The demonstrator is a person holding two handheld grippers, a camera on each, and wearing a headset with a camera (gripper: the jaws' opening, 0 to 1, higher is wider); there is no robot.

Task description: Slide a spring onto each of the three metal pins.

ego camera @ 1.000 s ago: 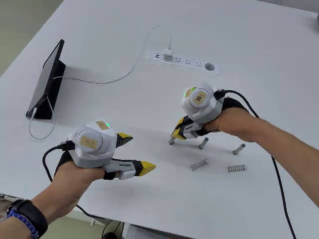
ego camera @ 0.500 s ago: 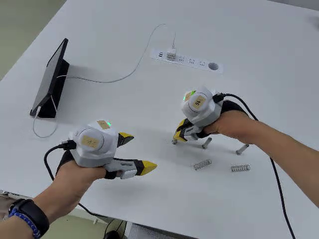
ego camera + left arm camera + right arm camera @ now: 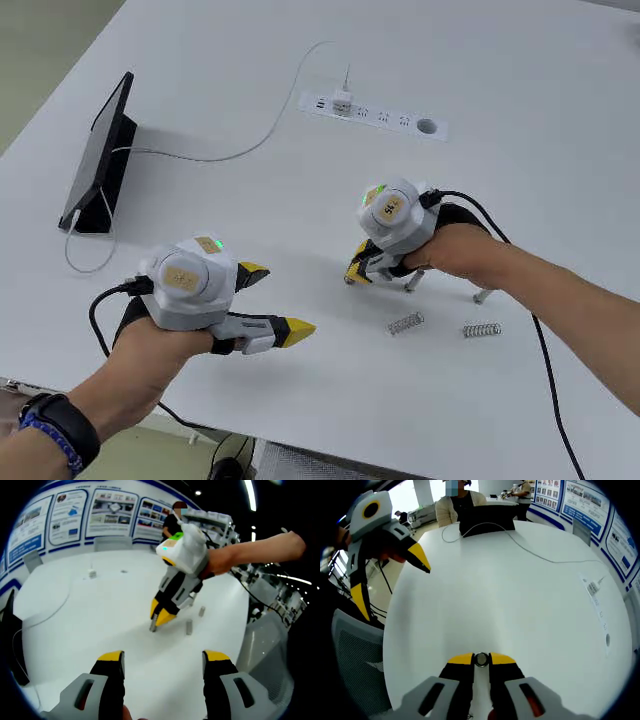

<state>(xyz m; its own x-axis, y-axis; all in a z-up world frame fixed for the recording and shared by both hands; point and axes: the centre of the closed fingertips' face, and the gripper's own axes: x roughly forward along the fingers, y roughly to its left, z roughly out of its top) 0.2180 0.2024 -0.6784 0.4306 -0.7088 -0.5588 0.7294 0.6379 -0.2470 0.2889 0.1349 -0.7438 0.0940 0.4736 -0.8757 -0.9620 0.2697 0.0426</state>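
Steel pins stand in a row on the white counter (image 3: pixel 250 90): a first pin (image 3: pixel 152 626), a middle pin (image 3: pixel 412 283) and a last pin (image 3: pixel 482 295).

The right tongs (image 3: pixel 354 276) are down at the first pin, tilted toward it. They are clenched on a small metal ring (image 3: pixel 481 659), which the right gripper view shows end-on between the yellow tips. I take this ring for a spring being set over that pin. It could also be the pin's own top, and whether any coil has gone down the shaft is hidden by the tips.

Two springs lie flat on the counter in front of the row. The near spring (image 3: pixel 405 323) is close to the middle pin and the far spring (image 3: pixel 481 329) is close to the last pin. Neither touches a pin, and both of those pins look bare.

The left tongs (image 3: pixel 275 300) are released and hold nothing. They hover well apart from the row, pointing toward it.

By my reading the task is early. At best the first pin is being dressed now. The middle and last pins each need a spring picked up, turned upright and slid on.
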